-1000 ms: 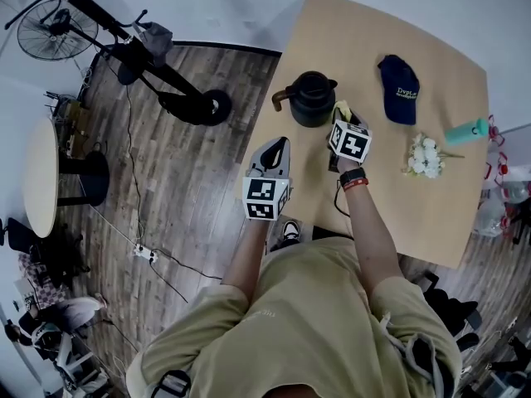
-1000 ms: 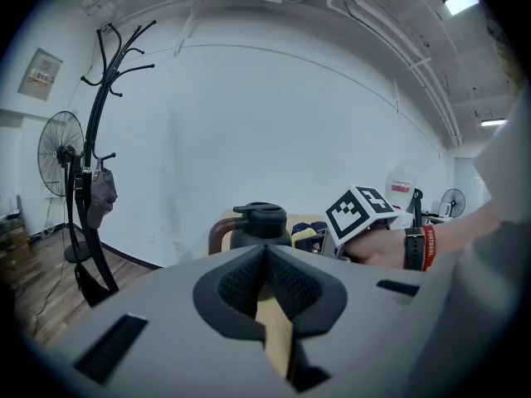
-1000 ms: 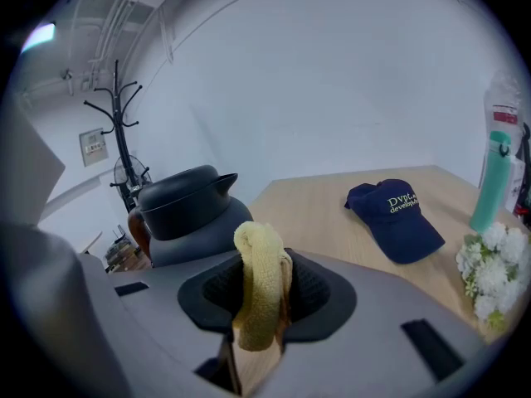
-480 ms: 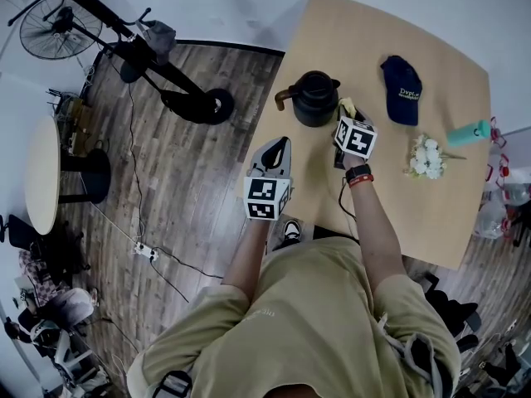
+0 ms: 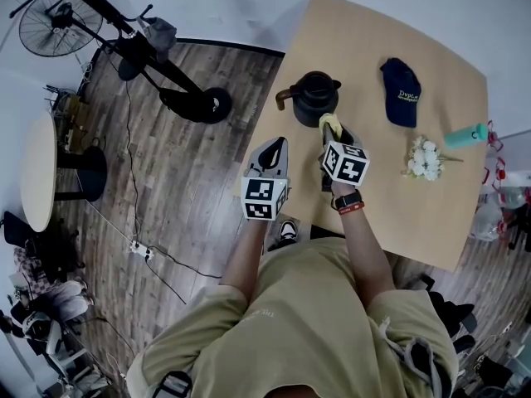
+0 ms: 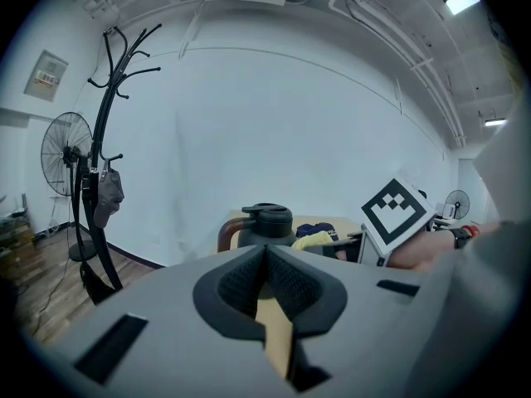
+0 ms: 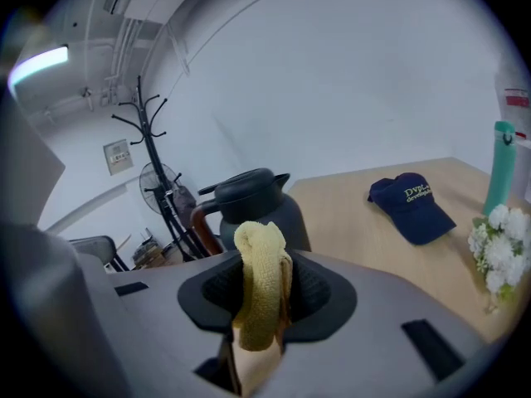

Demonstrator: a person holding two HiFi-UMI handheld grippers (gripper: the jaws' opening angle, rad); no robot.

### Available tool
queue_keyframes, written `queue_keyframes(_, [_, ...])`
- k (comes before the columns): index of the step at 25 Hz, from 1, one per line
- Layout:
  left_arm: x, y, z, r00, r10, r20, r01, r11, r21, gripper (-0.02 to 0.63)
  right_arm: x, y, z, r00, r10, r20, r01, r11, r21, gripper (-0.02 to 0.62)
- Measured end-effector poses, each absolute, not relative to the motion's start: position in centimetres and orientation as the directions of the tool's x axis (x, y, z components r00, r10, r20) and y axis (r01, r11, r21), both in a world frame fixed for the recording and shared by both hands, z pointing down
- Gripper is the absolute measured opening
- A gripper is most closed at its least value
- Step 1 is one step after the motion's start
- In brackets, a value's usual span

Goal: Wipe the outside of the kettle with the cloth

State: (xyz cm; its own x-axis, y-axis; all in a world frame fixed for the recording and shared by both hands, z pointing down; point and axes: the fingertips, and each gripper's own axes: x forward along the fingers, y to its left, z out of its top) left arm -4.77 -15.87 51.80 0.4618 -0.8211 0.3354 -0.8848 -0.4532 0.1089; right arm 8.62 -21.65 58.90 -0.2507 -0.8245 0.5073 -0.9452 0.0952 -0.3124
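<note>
A black kettle [image 5: 315, 98] with a brown handle stands near the left edge of the wooden table [image 5: 373, 56]; it also shows in the left gripper view [image 6: 264, 225] and the right gripper view [image 7: 249, 206]. My right gripper [image 5: 330, 128] is shut on a yellow cloth [image 7: 262, 288], held just short of the kettle's near side; the cloth [image 5: 330, 123] pokes out past the jaws. My left gripper [image 5: 274, 151] hangs at the table's left edge, jaws shut with nothing between them [image 6: 265, 280].
A navy cap [image 5: 401, 89] lies right of the kettle, white flowers [image 5: 426, 157] and a teal bottle [image 5: 466, 133] further right. Off the table's left side are wood floor, a coat stand's base [image 5: 195, 104], a fan [image 5: 51, 23] and a round side table [image 5: 37, 172].
My right gripper with the cloth has drawn back toward me and slightly left, from beside the kettle's right side to its near side. The left gripper has stayed put.
</note>
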Motion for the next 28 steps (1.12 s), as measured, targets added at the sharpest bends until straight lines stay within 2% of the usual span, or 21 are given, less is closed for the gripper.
queue_keyframes(4, [-6.1, -15.9, 51.9, 0.442, -0.830, 0.340, -0.895, -0.432, 0.108, 0.021, 4.2, -20.6, 60.4, -0.340, -0.781, 0.524, -0.922, 0.167, -0.349, 0.127])
queue_keyframes(11, [-9.1, -15.5, 52.5, 0.394, -0.847, 0.358, -0.917, -0.385, 0.099, 0.021, -2.0, -22.7, 63.7, -0.394, -0.744, 0.540, -0.895, 0.178, -0.408, 0.129])
queue_keyframes(23, [-12.1, -15.6, 53.1, 0.345, -0.860, 0.376, -0.937, -0.335, 0.094, 0.021, -2.3, -26.5, 66.2, -0.331, -0.762, 0.557, -0.810, -0.073, -0.581, 0.129])
queue_keyframes(28, [-11.9, -15.6, 53.0, 0.355, -0.856, 0.376, -0.934, -0.345, 0.097, 0.021, -1.9, -26.2, 66.4, -0.353, -0.762, 0.542, -0.763, -0.100, -0.638, 0.127])
